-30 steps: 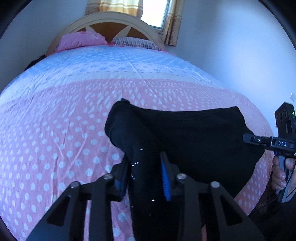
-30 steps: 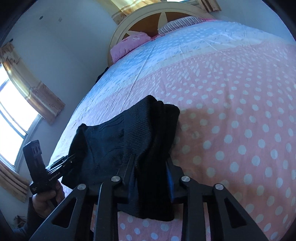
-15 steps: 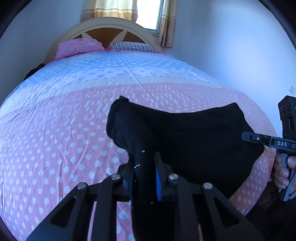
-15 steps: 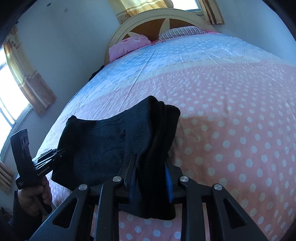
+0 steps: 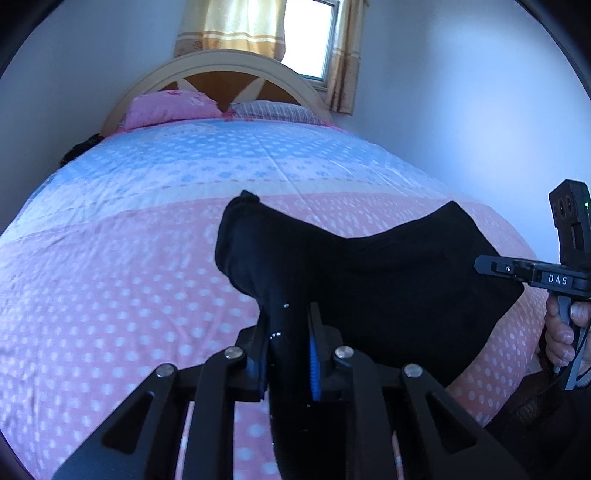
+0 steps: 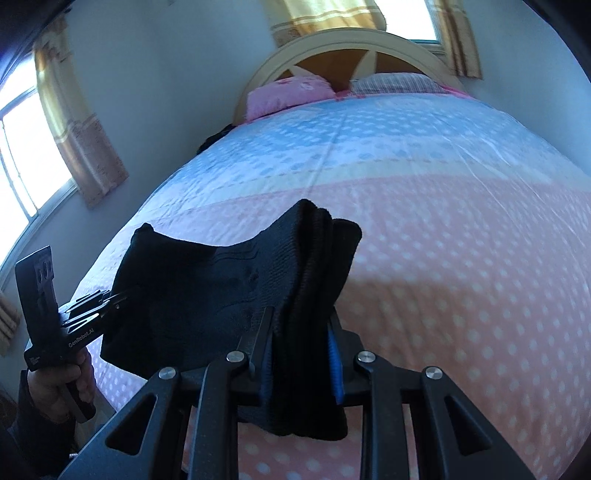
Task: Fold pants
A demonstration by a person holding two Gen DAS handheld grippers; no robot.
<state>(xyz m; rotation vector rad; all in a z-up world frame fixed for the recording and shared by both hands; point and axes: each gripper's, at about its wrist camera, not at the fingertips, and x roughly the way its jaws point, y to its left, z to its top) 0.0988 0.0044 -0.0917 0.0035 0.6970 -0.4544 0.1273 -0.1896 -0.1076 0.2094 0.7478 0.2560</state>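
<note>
The black pants (image 5: 388,280) hang in the air above the bed (image 5: 110,295), stretched between the two grippers. They sag a little in the middle, like a small hammock.

The left gripper (image 5: 288,343) is pinched tight on one end of the pants. The cloth is bunched into a thick roll that runs right between the two jaws. Some of it sticks up past the fingertips in a round lump, and some hangs down below them. The jaws are nearly closed, with only the cloth between them.

The right gripper (image 6: 301,343) is pinched on the other end. Here the pants look ribbed, and a thick fold of them sits between the jaws. The fold pokes up past the tips and droops down under them. These jaws are a bit wider apart, because the cloth is thicker there.

A hand (image 6: 55,384) holds each gripper by its handle.

The bed cover is pink with white dots near us and blue farther away. A pink pillow (image 5: 170,109) and a striped pillow (image 5: 273,110) lie by the headboard (image 5: 221,72). Behind it is a window (image 5: 310,37) with yellow curtains (image 5: 229,27).
</note>
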